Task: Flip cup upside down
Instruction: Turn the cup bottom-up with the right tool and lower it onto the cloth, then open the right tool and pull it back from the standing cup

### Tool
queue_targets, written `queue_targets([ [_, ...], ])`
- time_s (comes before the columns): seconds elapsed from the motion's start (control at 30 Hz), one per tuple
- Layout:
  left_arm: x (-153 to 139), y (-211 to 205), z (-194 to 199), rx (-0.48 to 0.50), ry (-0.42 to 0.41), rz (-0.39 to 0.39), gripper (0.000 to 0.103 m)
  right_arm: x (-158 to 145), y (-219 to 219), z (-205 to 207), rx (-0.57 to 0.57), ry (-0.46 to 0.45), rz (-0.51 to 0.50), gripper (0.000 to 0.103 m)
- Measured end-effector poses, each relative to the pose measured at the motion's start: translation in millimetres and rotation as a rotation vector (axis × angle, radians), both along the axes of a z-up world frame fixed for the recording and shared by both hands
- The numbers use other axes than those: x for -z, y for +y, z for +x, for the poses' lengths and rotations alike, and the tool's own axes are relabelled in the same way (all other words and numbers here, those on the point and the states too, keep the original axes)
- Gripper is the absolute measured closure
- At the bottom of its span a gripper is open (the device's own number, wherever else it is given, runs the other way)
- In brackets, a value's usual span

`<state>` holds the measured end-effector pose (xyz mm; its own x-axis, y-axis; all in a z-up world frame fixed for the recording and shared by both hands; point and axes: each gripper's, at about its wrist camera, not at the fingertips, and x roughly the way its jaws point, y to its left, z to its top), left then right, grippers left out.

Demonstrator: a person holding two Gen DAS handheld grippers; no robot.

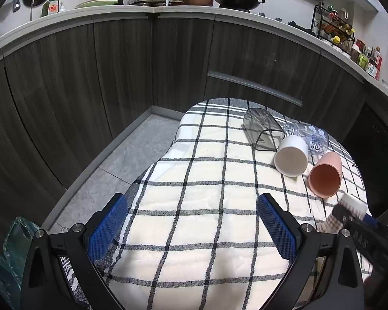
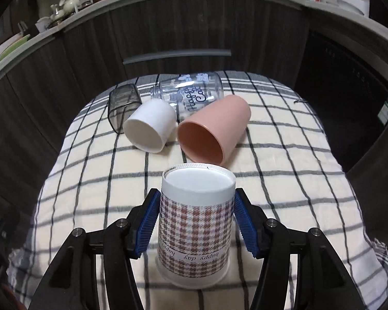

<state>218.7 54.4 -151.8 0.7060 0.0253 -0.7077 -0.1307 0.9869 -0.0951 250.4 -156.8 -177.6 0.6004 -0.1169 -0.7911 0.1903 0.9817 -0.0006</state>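
A white cup with a brown houndstooth pattern (image 2: 195, 222) stands upside down on the checked cloth, base up, its "happy day" print inverted. My right gripper (image 2: 196, 214) has its blue pads on both sides of the cup and is shut on it. In the left wrist view the cup (image 1: 349, 210) and the right gripper show at the right edge. My left gripper (image 1: 191, 222) is open and empty above the near part of the cloth.
On the checked cloth (image 2: 90, 180) lie a white cup (image 2: 150, 128), a pink cup (image 2: 212, 131), a clear printed glass jar (image 2: 191, 93) and a dark transparent cup (image 2: 122, 103), all on their sides. Dark cabinets stand behind; floor (image 1: 132, 155) is to the left.
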Motion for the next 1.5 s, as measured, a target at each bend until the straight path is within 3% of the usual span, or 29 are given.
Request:
queue_targets([
  [0.4, -0.4, -1.8, -0.6, 0.019, 0.000, -0.007, 0.001, 6.1, 10.8, -29.6, -0.015, 0.062, -0.012, 0.045],
  [0.5, -2.3, -0.1, -1.3, 0.013, -0.002, -0.006, 0.001, 5.5, 8.4, -29.5, -0.001, 0.079, -0.008, 0.034],
  [0.77, -15.3, -5.5, -16.7, 0.022, -0.013, 0.017, 0.001, -21.3, -0.3, -53.7, 0.010, 0.019, 0.020, 0.026],
  [1.1, -42.7, -30.3, -56.4, 0.083, -0.045, 0.044, 0.001, -68.3, -10.4, -93.4, -0.018, -0.105, -0.028, 0.022],
  [1.5, -78.3, -50.2, -109.2, 0.103, -0.178, 0.069, 0.000, -97.3, -20.9, -140.3, -0.073, -0.198, -0.009, 0.019],
])
